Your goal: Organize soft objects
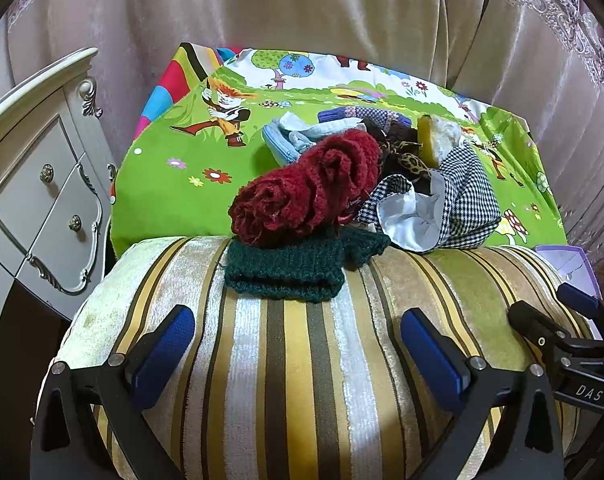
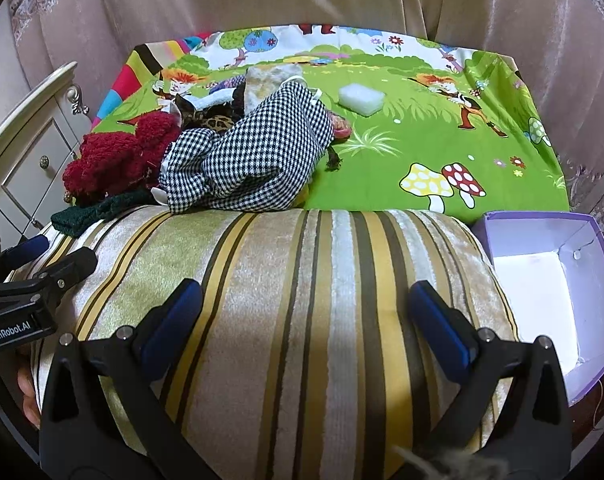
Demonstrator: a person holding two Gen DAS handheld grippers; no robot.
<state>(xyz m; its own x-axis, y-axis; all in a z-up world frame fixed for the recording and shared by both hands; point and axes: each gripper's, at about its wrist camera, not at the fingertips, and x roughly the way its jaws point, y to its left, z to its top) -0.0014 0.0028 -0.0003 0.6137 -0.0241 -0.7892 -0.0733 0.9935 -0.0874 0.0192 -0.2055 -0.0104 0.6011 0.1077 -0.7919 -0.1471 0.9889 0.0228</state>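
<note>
A pile of soft things lies on a green cartoon sheet [image 1: 173, 184] behind a striped cushion [image 1: 293, 360]: a dark red fuzzy knit [image 1: 306, 188], a dark green knit [image 1: 289, 268] on the cushion's far edge, a black-and-white checked cloth [image 1: 462, 208], a leopard-print piece [image 1: 410, 162], a yellow sponge [image 1: 436, 138] and light blue items [image 1: 285, 140]. In the right wrist view the checked cloth [image 2: 253, 152], red knit [image 2: 117, 156] and a white sponge [image 2: 361, 99] show. My left gripper [image 1: 297, 344] is open and empty over the cushion. My right gripper [image 2: 306, 316] is open and empty too.
An open purple box [image 2: 558, 280] with a white inside sits to the right of the cushion. A cream drawer cabinet [image 1: 41, 200] stands at the left. Pink curtains [image 1: 302, 8] hang behind the sheet. Each gripper shows at the edge of the other's view.
</note>
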